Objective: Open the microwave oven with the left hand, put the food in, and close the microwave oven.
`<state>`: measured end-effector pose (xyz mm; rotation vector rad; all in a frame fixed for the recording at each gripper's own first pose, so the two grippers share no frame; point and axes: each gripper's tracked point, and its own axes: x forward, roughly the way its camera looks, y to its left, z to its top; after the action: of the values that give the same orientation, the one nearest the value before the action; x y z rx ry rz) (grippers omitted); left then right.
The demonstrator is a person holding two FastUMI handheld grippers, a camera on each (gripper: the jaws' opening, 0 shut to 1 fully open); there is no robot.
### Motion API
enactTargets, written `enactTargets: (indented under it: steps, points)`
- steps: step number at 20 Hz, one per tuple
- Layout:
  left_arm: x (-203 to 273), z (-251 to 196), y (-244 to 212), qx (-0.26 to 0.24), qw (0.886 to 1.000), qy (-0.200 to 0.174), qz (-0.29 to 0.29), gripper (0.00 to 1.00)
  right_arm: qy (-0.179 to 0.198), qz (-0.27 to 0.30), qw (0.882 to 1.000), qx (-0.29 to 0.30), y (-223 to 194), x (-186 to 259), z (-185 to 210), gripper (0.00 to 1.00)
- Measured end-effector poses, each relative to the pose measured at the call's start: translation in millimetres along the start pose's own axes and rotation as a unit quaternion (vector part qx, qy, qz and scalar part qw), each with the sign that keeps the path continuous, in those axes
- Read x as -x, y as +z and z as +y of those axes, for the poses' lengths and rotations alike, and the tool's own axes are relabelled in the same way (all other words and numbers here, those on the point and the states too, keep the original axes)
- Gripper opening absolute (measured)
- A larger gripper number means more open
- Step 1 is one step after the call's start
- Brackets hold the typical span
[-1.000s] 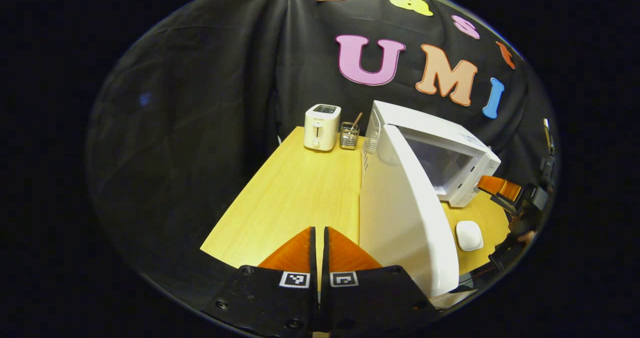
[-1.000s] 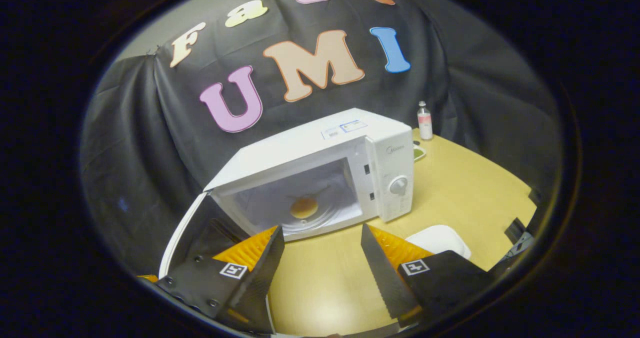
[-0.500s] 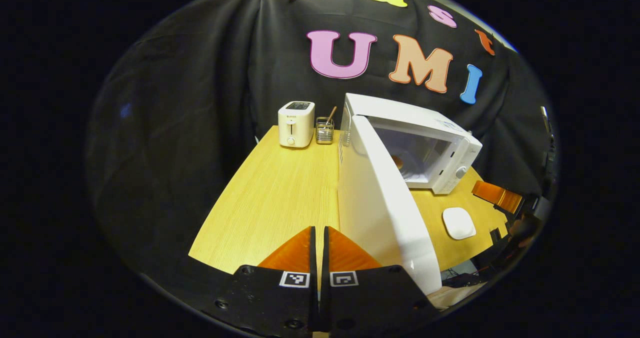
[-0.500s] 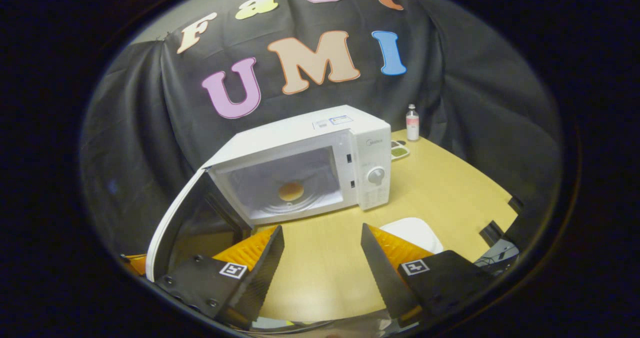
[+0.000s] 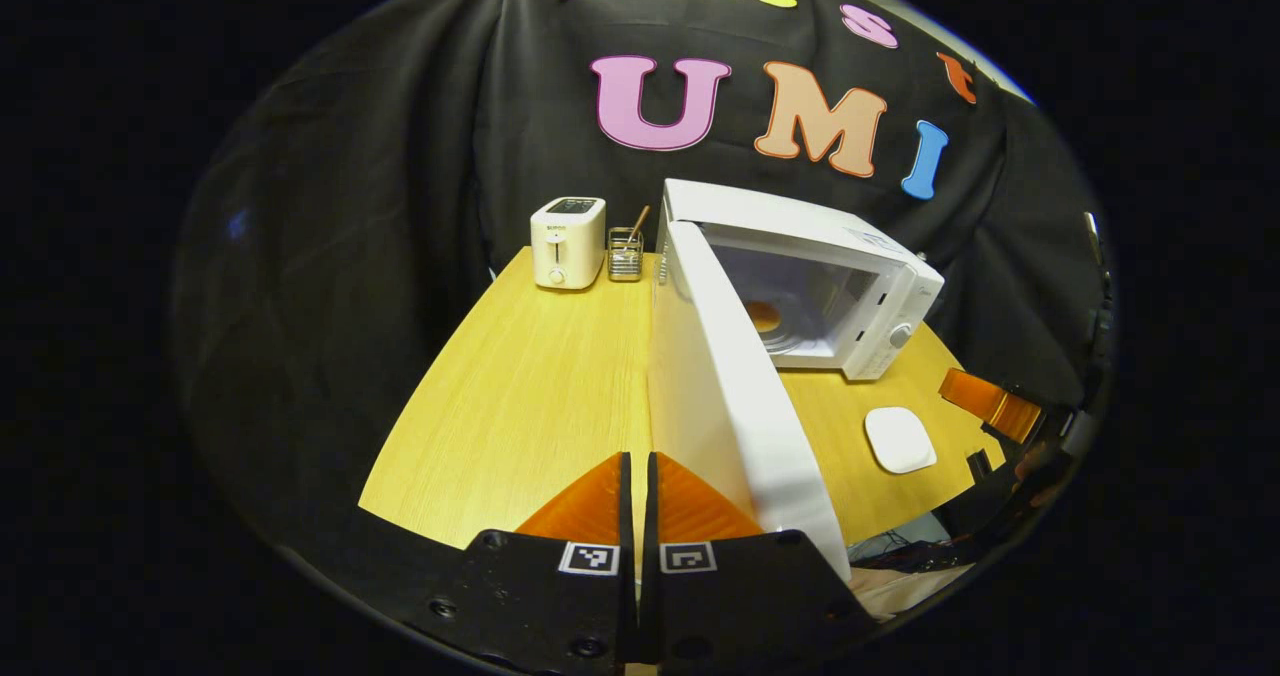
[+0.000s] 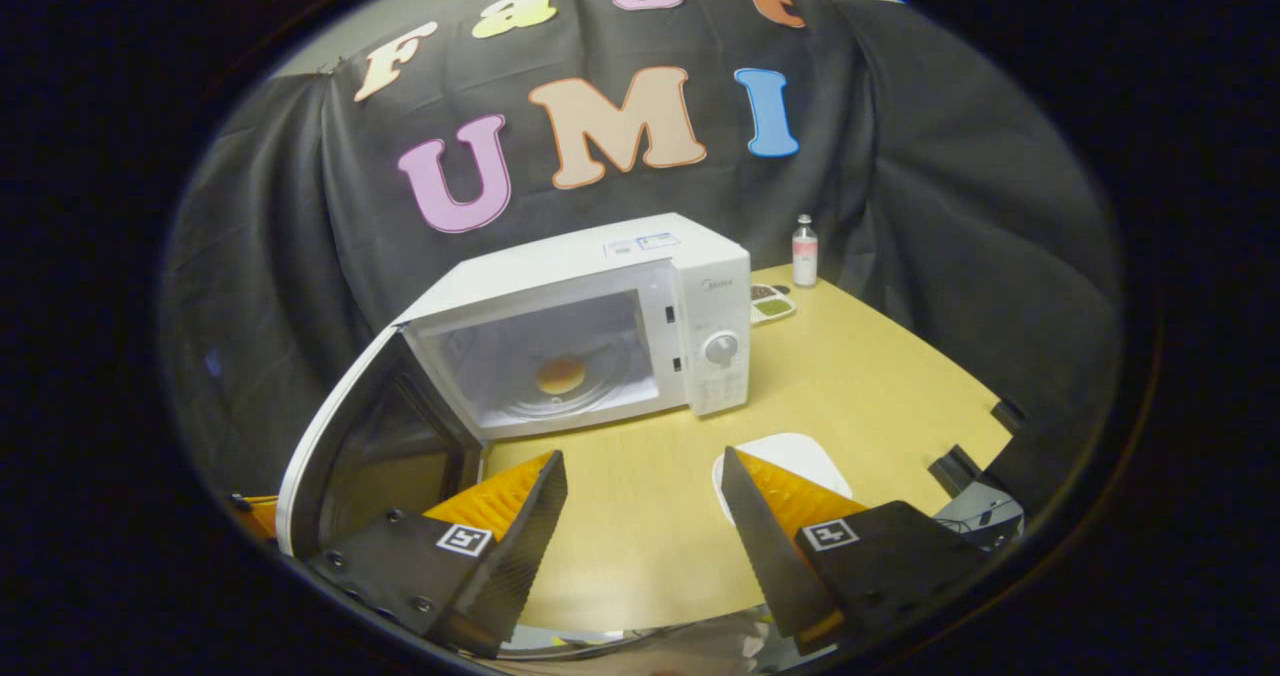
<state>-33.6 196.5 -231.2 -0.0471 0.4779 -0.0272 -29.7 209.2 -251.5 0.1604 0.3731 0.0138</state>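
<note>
The white microwave (image 6: 600,266) (image 5: 800,231) stands at the back of the wooden table with its door (image 5: 725,396) (image 6: 350,436) swung wide open. A round orange-brown piece of food (image 6: 560,376) (image 5: 762,314) lies on the glass turntable inside. My left gripper (image 5: 636,486) is shut with nothing between its fingers, low at the table's front edge, just left of the door's outer face. My right gripper (image 6: 645,501) is open and empty, held above the table in front of the oven's mouth. It also appears at the far right of the left gripper view as the right gripper (image 5: 1000,411).
A white toaster (image 5: 567,242) and a small wire holder (image 5: 625,254) stand at the table's back left. A white plate (image 6: 790,456) (image 5: 899,439) lies in front of the control panel. A small bottle (image 6: 804,251) and a dish (image 6: 770,304) sit behind the oven's right side.
Both grippers have drawn back from the microwave, which looks smaller now. The food stays on the turntable and the door stays open. The right gripper stays open, the left shut.
</note>
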Motion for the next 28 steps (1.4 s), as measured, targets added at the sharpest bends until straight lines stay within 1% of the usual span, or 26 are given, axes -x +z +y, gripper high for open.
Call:
enactTargets:
  steps: [4,9,16,20,24,28]
  points:
    - [-5,-25,-2,-0.007,1.0,-0.015,0.01,0.01,-0.017,-0.001,1.0,-0.012,8,1,-28,0.96]
    - [-8,-56,3,-0.025,0.999,-0.022,0.006,0.01,-0.026,-0.012,0.999,-0.018,24,1,-59,0.96]
    - [-18,-103,11,-0.024,0.999,-0.031,0.001,0.01,-0.043,-0.03,0.998,-0.024,51,-12,-102,0.96]
    - [-25,-132,13,-0.028,0.999,-0.043,0.001,0.01,-0.043,-0.03,0.998,-0.029,60,-18,-123,0.96]
    - [-32,-157,20,-0.037,0.998,-0.051,-0.007,0.01,-0.041,-0.037,0.998,-0.021,70,-20,-141,0.96]
    - [-48,-171,30,-0.046,0.998,-0.045,-0.025,0.01,-0.042,-0.053,0.998,-0.014,84,-22,-162,0.96]
